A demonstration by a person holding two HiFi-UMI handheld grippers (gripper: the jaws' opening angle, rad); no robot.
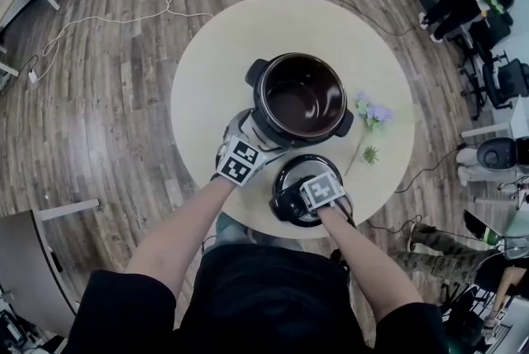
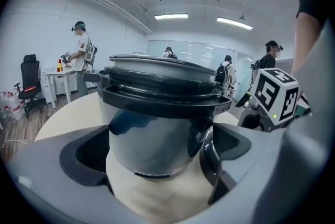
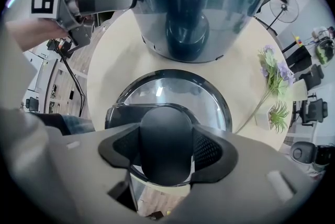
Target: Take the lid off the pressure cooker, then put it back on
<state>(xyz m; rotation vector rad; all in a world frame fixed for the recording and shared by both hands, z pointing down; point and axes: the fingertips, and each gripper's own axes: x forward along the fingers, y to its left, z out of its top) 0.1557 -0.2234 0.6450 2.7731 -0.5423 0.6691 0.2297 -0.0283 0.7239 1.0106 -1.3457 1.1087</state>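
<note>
The pressure cooker [image 1: 299, 100] stands open in the middle of the round table, its dark inner pot bare. My left gripper [image 1: 250, 141] is at its near left side; in the left gripper view the steel body [image 2: 157, 113] fills the gap between the jaws [image 2: 157, 161], with both pads against it. The lid [image 1: 291, 169] lies on the table near the front edge, just in front of the cooker [image 3: 193, 8]. My right gripper [image 1: 310, 199] points straight down, shut on the lid's black handle [image 3: 165, 149].
A purple artificial flower [image 1: 374, 114] and a small green sprig [image 1: 369, 154] lie on the table [image 1: 215, 71] right of the cooker. Cables run over the wooden floor behind. Chairs and desks stand at the right, and several people stand further back in the room.
</note>
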